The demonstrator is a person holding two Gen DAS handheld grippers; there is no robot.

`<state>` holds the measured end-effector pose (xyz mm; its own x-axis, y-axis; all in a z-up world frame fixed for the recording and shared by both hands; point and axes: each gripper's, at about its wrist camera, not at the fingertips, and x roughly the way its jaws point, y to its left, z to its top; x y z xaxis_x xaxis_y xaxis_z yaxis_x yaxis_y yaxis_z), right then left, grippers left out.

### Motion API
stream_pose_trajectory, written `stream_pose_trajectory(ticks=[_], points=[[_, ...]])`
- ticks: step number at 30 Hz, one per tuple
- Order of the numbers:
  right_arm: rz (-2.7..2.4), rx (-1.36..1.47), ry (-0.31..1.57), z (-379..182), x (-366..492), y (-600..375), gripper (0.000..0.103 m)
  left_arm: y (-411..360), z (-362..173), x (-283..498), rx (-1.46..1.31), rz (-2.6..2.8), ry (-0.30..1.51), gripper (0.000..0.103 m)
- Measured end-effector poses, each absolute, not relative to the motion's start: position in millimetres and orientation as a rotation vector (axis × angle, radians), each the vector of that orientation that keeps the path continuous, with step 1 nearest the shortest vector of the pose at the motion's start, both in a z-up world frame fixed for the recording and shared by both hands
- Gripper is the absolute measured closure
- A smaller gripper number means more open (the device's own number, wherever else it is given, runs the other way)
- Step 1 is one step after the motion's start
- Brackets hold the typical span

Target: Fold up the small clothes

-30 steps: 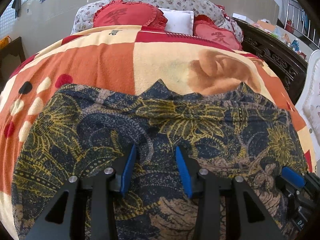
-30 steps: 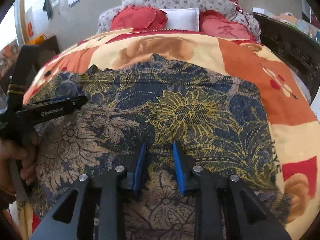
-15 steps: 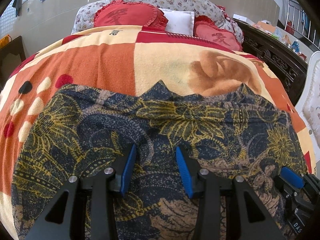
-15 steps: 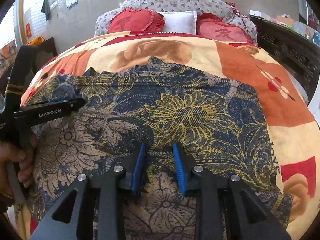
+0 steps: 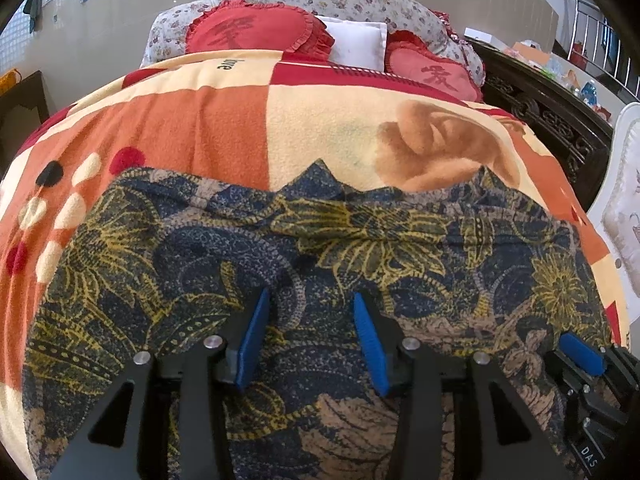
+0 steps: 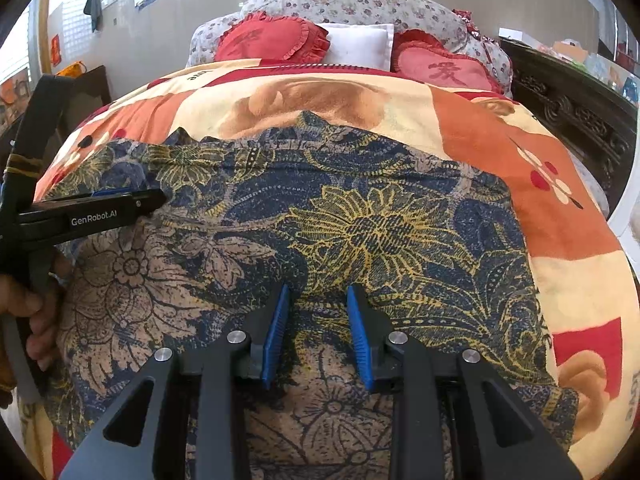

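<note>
My left gripper (image 5: 307,338) is opening and my right gripper (image 6: 316,334) sits unclenched over the thin, floppy navy-and-gold floral garment (image 6: 360,232) on the orange fleece blanket (image 6: 520,160), so I'd pinch its near hem.

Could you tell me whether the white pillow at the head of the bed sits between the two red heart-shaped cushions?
Yes, the white pillow sits between the two red heart-shaped cushions.

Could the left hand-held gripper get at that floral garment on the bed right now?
Probably yes. The left hand-held gripper hangs right over the floral garment, its jaws opening with cloth showing between them and nothing in the way.
</note>
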<state>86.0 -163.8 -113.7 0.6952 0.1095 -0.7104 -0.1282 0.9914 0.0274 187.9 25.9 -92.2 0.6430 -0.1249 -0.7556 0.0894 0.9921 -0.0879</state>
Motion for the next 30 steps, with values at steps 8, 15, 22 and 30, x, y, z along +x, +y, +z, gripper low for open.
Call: stream_pose_trajectory(ticks=[8,15,22,30], points=[[0.135,-0.015,0.791,-114,87,-165,0.068,-1,-93,195,0.031,-0.268,0.935,0.000],[0.137,-0.006,0.792,-115,87,-166,0.068,-25,-96,198,0.126,-0.212,0.952,0.000],[0.131,-0.014,0.792,-115,87,-165,0.068,9,-57,172,-0.166,-0.250,0.986,0.009],[0.135,-0.005,0.792,-115,87,-166,0.068,101,-32,23,-0.534,-0.346,0.880,0.006]])
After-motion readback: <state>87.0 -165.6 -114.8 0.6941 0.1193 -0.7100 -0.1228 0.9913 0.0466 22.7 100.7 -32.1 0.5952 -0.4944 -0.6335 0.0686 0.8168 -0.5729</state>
